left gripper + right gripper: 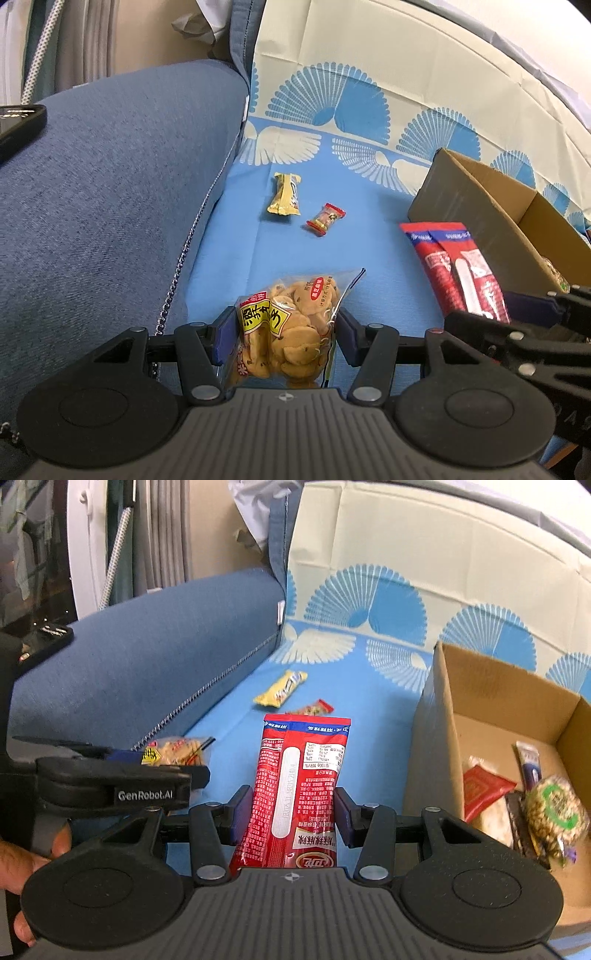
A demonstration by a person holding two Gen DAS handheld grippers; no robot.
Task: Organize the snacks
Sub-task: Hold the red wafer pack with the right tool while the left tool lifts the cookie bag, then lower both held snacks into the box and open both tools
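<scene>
My left gripper [282,332] is shut on a clear bag of golden crackers [291,328] with a yellow label, held over the blue cloth. The same bag [173,753] and left gripper [147,771] show at the left of the right wrist view. My right gripper [291,812] is shut on a long red snack packet [299,786], which also shows in the left wrist view as the red packet [454,273] beside the box. A yellow bar [284,195] and a small red candy [325,219] lie further out on the cloth. The yellow bar [280,693] and candy [314,708] lie beyond the red packet.
An open cardboard box [443,709] stands to the right, holding several snacks, among them a green-labelled round pack [554,812]. The box [476,206] sits at the right in the left wrist view. A blue sofa arm [110,184] with a black phone [18,122] rises on the left. A hand [22,867] grips the left tool.
</scene>
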